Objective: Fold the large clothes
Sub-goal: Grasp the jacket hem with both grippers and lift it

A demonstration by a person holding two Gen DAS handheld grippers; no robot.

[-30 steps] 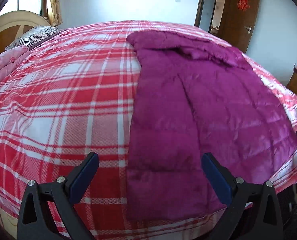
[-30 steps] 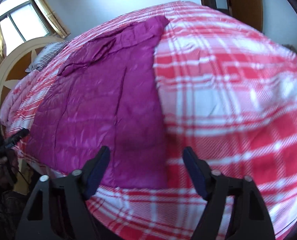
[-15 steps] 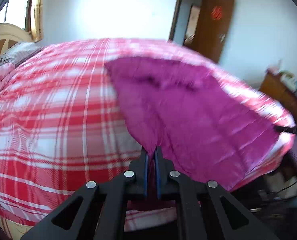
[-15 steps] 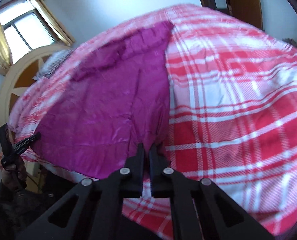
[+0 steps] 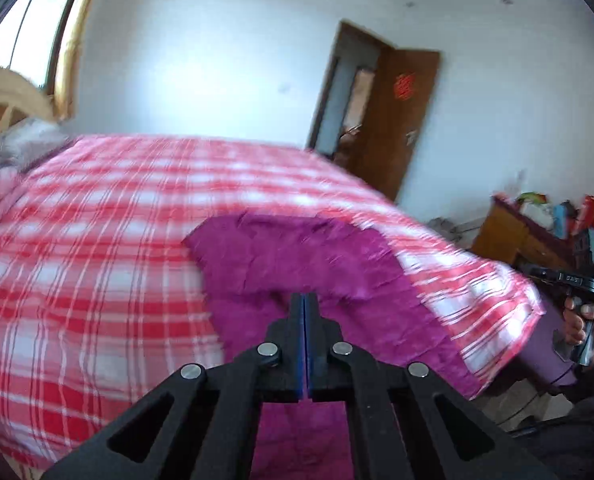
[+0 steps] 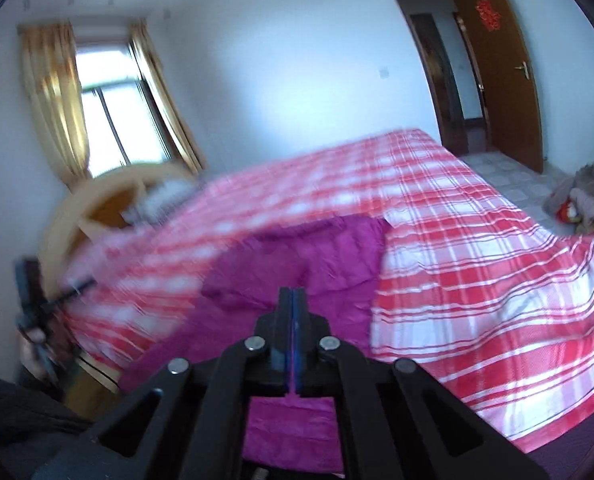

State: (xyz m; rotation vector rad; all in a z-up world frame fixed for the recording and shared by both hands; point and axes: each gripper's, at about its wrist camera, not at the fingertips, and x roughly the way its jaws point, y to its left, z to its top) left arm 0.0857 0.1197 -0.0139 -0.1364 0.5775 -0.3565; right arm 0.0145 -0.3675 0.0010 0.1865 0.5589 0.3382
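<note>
A large magenta quilted garment lies on the red and white plaid bed; it also shows in the right wrist view. My left gripper is shut on the garment's near hem and holds it lifted off the bed. My right gripper is shut on the hem at the other near corner, also lifted. The fabric hangs from both grippers down toward the cameras. The far end with the collar still rests on the bed. Both views are blurred by motion.
A wooden headboard and pillow stand at the bed's left end. An open brown door is beyond the bed. A wooden cabinet with clutter stands at the right. A curtained window is behind the headboard.
Both grippers closed on the garment's near hem, then rose and tilted up, lifting the hem off the bed and carrying it toward the far end.
</note>
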